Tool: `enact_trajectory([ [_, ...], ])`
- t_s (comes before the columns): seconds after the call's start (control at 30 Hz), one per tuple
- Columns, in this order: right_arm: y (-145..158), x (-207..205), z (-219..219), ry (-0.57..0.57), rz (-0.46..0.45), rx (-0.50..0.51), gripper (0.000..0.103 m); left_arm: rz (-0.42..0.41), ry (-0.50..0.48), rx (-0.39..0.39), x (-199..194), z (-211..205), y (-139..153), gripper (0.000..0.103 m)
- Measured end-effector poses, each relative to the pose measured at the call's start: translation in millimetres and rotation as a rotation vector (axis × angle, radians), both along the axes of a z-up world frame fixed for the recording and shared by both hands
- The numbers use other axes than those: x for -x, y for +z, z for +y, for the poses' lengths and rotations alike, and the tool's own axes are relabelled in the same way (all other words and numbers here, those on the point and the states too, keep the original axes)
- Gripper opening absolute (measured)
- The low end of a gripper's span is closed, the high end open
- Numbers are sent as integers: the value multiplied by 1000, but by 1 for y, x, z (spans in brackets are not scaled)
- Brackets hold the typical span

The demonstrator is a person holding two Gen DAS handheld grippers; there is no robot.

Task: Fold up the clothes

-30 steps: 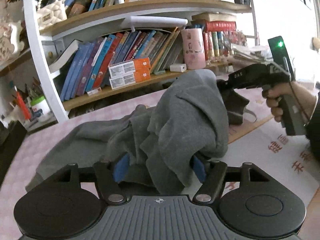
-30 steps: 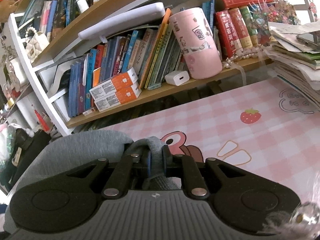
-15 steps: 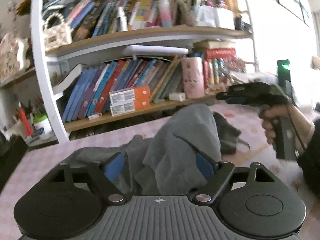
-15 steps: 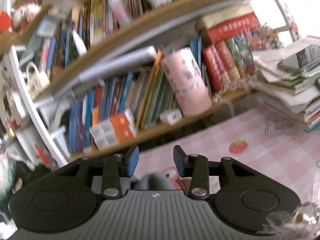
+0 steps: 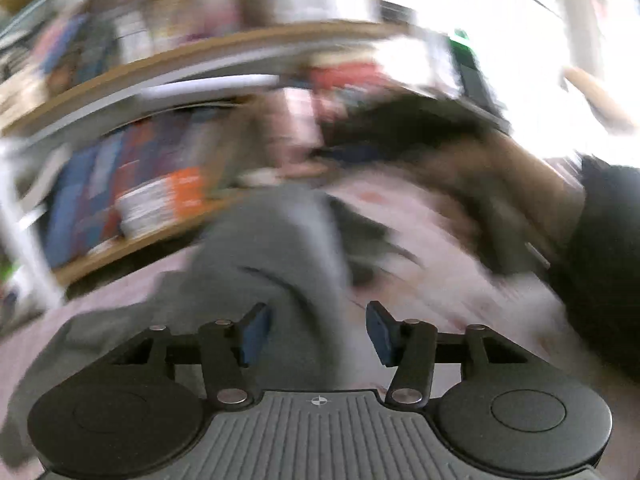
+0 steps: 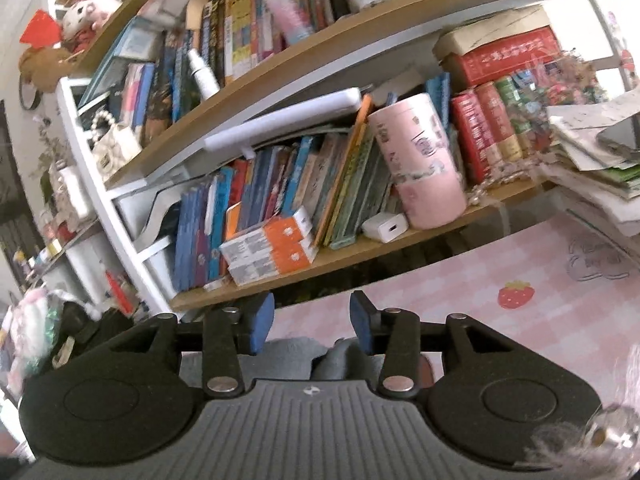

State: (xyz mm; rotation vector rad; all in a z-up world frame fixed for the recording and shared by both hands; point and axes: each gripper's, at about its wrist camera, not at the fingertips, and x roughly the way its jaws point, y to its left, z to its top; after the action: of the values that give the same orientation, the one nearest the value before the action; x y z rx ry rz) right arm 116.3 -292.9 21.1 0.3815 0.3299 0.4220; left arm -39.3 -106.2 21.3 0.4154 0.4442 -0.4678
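The left tongs (image 5: 316,330) stand wide apart, their blue-padded fingers (image 5: 255,332) holding nothing. The grey soft fabric garment (image 5: 256,264) lies heaped on the pink-checked bench (image 5: 420,216) directly ahead of them, one fold running down between the fingers; the left wrist view is too blurred to tell whether cloth and pads touch. Beyond the heap, the right tongs (image 5: 332,152) show only as a dark smear.

From their own camera, the right tongs (image 6: 312,322) are likewise spread, gripping nothing, with a lump of the grey garment (image 6: 316,354) low between the blue pads (image 6: 260,322). Farther off stands a wooden bookshelf (image 6: 360,248) bearing a pink cylindrical cup (image 6: 420,168), a white charger block (image 6: 385,227) and orange-and-white cartons (image 6: 268,250).
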Motion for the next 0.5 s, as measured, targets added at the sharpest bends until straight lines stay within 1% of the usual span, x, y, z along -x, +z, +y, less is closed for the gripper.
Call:
enact_trajectory([
  [0.07, -1, -1, 5, 35, 12, 15, 41, -7, -55, -80, 15, -6, -7, 58],
  [0.1, -2, -1, 10, 59, 18, 29, 41, -6, -63, -100, 19, -6, -9, 58],
  [0.17, -4, -1, 18, 104, 29, 57, 43, 4, -46, -96, 24, 4, -6, 58],
  [0.2, -5, 0, 23, 123, 31, 71, 43, 5, -16, -78, 24, 13, -3, 59],
  [0.23, -6, 0, 26, 136, 33, 84, 43, 0, 21, -59, 24, 22, 2, 62],
  [0.27, -7, 1, 30, 149, 36, 96, 43, -6, 65, -34, 23, 32, 6, 63],
  [0.3, -8, 1, 33, 161, 38, 108, 43, -11, 121, 8, 20, 43, 11, 65],
  [0.37, -9, 2, 35, 160, 39, 114, 43, -12, 246, 118, 12, 68, 20, 71],
  [0.4, -10, 2, 35, 157, 39, 114, 43, -6, 306, 175, 7, 79, 23, 77],
  [0.43, -10, 2, 34, 152, 39, 111, 43, 14, 351, 231, 1, 87, 22, 80],
  [0.5, -10, 2, 33, 143, 39, 105, 44, 74, 398, 325, -10, 98, 17, 80],
])
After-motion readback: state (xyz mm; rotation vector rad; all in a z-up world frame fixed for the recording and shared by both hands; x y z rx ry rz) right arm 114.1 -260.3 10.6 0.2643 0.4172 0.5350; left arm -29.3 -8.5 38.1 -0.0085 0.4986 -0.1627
